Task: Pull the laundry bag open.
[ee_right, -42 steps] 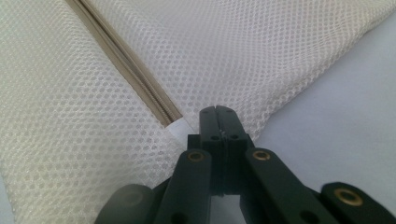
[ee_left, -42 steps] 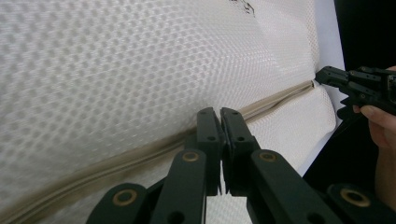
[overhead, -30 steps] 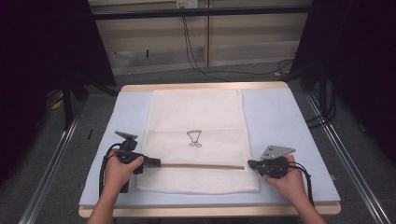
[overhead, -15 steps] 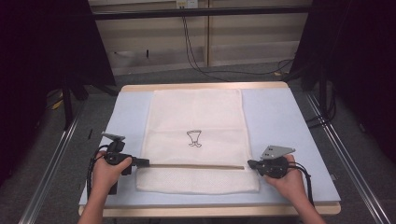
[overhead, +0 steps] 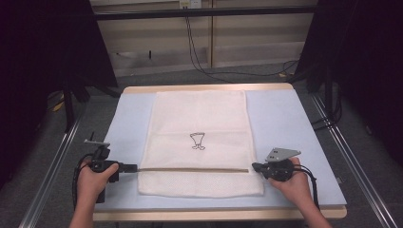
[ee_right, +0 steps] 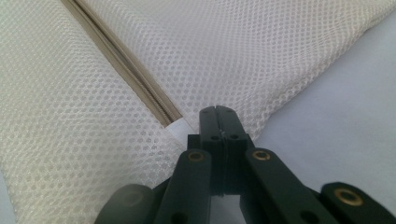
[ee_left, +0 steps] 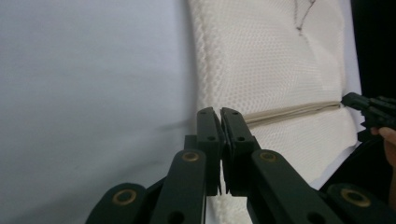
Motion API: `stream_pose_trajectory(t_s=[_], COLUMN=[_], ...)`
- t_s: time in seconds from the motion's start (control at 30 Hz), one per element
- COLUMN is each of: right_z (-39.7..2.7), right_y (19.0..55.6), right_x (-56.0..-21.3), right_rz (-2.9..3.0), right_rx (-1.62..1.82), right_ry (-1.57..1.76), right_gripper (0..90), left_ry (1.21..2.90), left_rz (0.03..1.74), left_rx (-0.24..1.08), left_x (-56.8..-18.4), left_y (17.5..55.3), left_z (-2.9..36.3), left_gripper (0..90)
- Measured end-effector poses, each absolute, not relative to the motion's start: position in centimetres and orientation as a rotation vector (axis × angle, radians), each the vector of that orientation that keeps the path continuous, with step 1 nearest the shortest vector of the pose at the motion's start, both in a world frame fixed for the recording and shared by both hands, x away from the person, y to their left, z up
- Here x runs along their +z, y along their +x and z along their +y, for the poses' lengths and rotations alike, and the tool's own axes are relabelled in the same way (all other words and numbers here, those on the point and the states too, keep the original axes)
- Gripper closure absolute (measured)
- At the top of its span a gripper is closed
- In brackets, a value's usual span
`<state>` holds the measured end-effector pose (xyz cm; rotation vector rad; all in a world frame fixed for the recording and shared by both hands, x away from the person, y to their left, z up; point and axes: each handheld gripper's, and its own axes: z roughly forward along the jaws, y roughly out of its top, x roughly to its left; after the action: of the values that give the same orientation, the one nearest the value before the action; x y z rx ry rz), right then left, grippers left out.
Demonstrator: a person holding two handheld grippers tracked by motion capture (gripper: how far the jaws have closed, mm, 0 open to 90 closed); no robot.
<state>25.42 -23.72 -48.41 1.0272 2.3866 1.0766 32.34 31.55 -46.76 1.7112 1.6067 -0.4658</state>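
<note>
A cream mesh bag [overhead: 199,142] is found lying flat on the pale blue mat [overhead: 285,128] of the table [overhead: 209,88], at the centre of the high view, its long sides running from 12 to 6 o'clock. A small black drawing [overhead: 197,141] is printed near the middle of the bag. A tan zipper [overhead: 192,169] is seen crossing the bag from 9 to 3 o'clock, close to its near edge; in the right gripper view the zipper [ee_right: 126,65] is observed to end in a white tab [ee_right: 180,129] just beside the jaw tips.

The left gripper [overhead: 134,167] is held at the bag's 9 o'clock edge, level with the zipper line. In the left gripper view its jaws [ee_left: 219,114] are seen pressed together at the bag's border, at the zipper's end; whether fabric or a zipper pull is pinched between them cannot be told.

The right gripper [overhead: 255,166] is held at the bag's 3 o'clock edge, at the opposite end of the zipper. Its jaws [ee_right: 218,112] are likewise closed, tips resting on the mesh hem beside the tab; a grip on the fabric cannot be confirmed.

Each gripper is carried in one hand, forearms entering from 6 o'clock. Grey floor and black cables [overhead: 199,57] are noted beyond the table at 12 o'clock.
</note>
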Motion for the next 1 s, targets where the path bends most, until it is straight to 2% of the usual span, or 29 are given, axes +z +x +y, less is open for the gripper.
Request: stream_pose_trajectory(t_s=[0.2,0.33,0.37,0.4,0.43,0.5,0.57,0.6,0.67,0.77,1.0], right_z=[-23.7,-23.7,-23.8,-23.8,-24.2,-24.8,-25.8,-26.2,-27.1,-27.8,-28.3], right_y=[25.4,25.4,25.4,25.4,25.2,25.2,25.2,25.2,25.3,25.4,25.7], right_x=[-48.4,-48.3,-48.2,-48.2,-47.6,-47.0,-46.4,-46.3,-46.5,-46.8,-47.0], right_rz=[2.387,2.387,2.39,2.39,2.299,2.246,2.155,2.117,2.077,2.05,2.041], right_rx=[1.066,1.072,1.08,1.08,1.069,1.073,1.069,1.056,1.038,1.009,0.994], right_ry=[1.03,1.019,1.016,1.016,1.015,1.027,1.09,1.127,1.18,1.226,1.253], right_gripper=[90.0,90.0,84.5,84.5,67.1,60.5,43.9,38.8,33.8,28.5,24.0], left_ry=[1.71,1.693,1.662,1.662,1.643,1.635,1.656,1.663,1.676,1.71,1.771], left_rz=[1.612,1.6,1.593,1.593,1.559,1.561,1.548,1.519,1.461,1.464,1.471], left_rx=[-0.462,-0.405,-0.36,-0.36,-0.243,-0.11,0.046,0.145,0.282,0.348,0.408], left_x=[-46.9,-46.4,-45.8,-45.8,-45.2,-45.0,-44.9,-45.1,-45.2,-45.3,-45.9], left_y=[32.4,32.2,32.0,32.0,31.9,31.8,31.8,31.9,31.9,32.1,32.5], left_z=[31.4,31.8,32.2,32.2,32.7,32.9,32.8,32.8,32.7,32.6,32.6], left_gripper=[87.1,80.4,75.8,73.4,67.6,59.9,52.4,47.0,33.3,32.5,28.8])
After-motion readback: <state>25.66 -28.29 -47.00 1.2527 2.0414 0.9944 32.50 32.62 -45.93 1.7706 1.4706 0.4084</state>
